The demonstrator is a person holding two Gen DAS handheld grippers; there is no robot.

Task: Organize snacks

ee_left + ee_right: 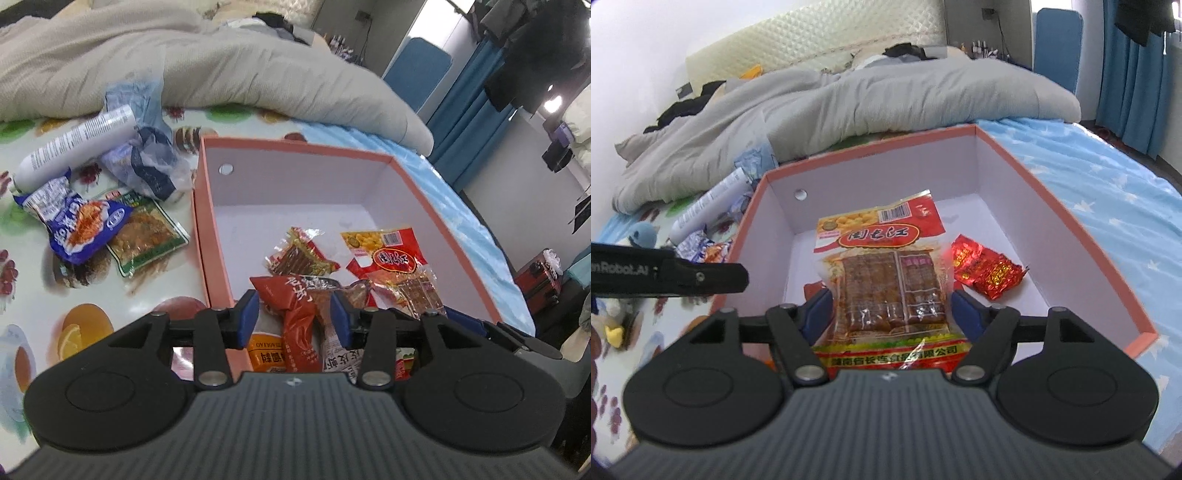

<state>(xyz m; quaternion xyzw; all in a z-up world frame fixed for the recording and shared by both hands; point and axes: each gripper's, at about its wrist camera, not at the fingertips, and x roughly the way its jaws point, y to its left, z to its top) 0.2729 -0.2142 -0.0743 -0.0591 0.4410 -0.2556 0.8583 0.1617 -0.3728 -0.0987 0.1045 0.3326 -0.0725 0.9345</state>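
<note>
A pink box [207,206] with a white inside stands on the bed and holds several snack packets. My left gripper [293,314] is shut on a red-brown snack packet [299,317] above the box's near end. My right gripper [890,310] is shut on a large red and yellow packet of brown tofu strips [886,280], held over the same box [1071,229]. Two small red foil packets [988,271] lie on the box floor at the right. A blue packet [79,229] and a green packet [147,232] lie outside, left of the box.
A white tube [74,147] and crumpled plastic wrap [147,162] lie on the fruit-print sheet left of the box. A grey duvet [221,62] is heaped behind it. The left gripper's black body [665,278] shows at the left of the right wrist view.
</note>
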